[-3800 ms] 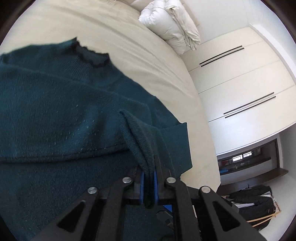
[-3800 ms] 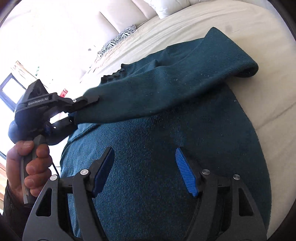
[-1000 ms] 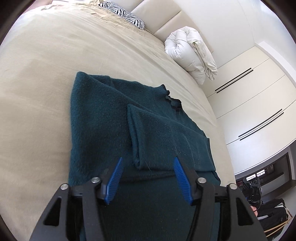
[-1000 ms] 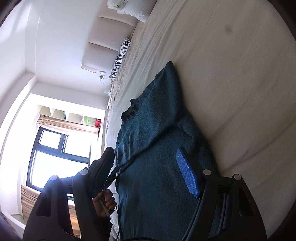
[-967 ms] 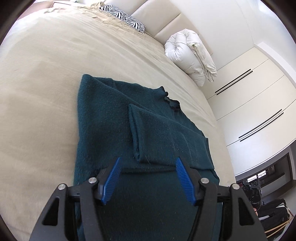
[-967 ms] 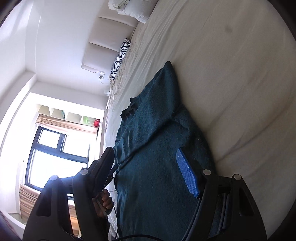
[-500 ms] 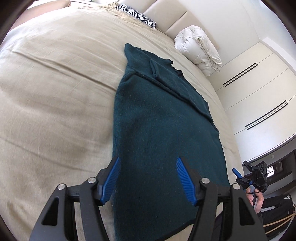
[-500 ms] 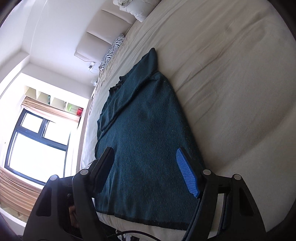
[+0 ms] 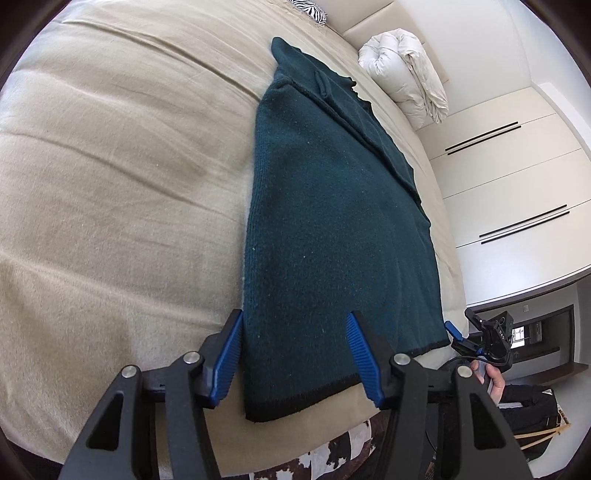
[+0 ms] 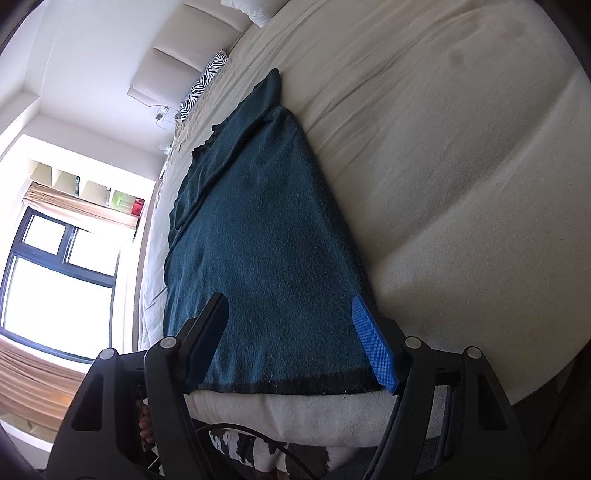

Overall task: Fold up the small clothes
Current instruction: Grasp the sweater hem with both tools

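Note:
A dark teal sweater (image 9: pixel 332 221) lies flat on the beige bed (image 9: pixel 110 184), sleeves folded across its far end. Its black-edged hem (image 9: pixel 303 398) sits by the bed's near edge. My left gripper (image 9: pixel 295 354) hovers over the hem's left corner, which lies between the blue pads (image 9: pixel 231 354). The jaws are closing, and the pads do not press the cloth. In the right wrist view my right gripper (image 10: pixel 291 343) stands open over the sweater (image 10: pixel 258 240), astride the right corner of the hem (image 10: pixel 295 386). The right gripper (image 9: pixel 461 332) also shows past the hem's far corner, held by a hand.
A rolled white duvet (image 9: pixel 406 70) and a zebra pillow (image 9: pixel 306 5) lie at the head of the bed. White wardrobe doors (image 9: pixel 517 184) stand to the right. A bright window (image 10: pixel 55 277) is on the other side. A cowhide rug (image 9: pixel 332 458) shows below the bed's edge.
Both grippers have drawn back from the folded sleeves to the hem at the bed's near edge. The left sleeve, held earlier, now lies folded on the sweater. Left jaws stand slightly narrower.

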Action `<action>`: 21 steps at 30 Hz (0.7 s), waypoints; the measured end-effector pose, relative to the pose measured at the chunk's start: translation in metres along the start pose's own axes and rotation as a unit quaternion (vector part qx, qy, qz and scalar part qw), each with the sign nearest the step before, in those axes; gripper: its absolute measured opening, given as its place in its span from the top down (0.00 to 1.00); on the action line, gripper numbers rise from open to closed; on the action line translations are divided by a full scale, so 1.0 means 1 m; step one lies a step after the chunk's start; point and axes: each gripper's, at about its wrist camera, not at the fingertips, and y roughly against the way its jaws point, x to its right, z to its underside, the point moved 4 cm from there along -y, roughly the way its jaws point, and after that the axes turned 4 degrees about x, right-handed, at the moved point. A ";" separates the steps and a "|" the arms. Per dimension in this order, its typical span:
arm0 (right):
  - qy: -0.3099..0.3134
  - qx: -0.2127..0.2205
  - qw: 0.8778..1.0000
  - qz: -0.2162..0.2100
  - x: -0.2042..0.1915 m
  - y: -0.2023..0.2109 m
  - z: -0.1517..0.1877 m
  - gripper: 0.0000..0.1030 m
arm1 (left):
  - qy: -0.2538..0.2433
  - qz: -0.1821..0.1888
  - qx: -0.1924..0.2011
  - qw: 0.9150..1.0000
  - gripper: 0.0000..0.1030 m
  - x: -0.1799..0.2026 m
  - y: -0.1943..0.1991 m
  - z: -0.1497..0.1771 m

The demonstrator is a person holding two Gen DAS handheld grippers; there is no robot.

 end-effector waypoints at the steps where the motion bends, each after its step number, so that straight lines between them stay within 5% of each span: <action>1: 0.004 0.001 1.000 0.007 -0.001 0.001 -0.002 0.33 | 0.002 -0.002 -0.002 1.000 0.48 0.000 -0.002 -0.001; 8: -0.008 -0.015 0.998 0.055 0.016 0.010 -0.009 0.33 | -0.013 -0.010 -0.026 1.000 0.67 0.003 -0.010 0.008; 14: 0.007 -0.059 0.996 0.065 0.021 0.002 0.002 0.35 | -0.016 -0.011 -0.033 0.999 0.70 0.005 -0.013 0.010; 16: 0.007 -0.074 0.996 0.055 0.018 -0.002 0.003 0.35 | -0.022 -0.014 -0.038 0.999 0.78 0.006 -0.014 0.012; 21: 0.017 -0.103 0.993 0.049 0.012 -0.016 0.006 0.48 | -0.019 -0.013 -0.042 0.999 0.91 0.004 -0.019 0.015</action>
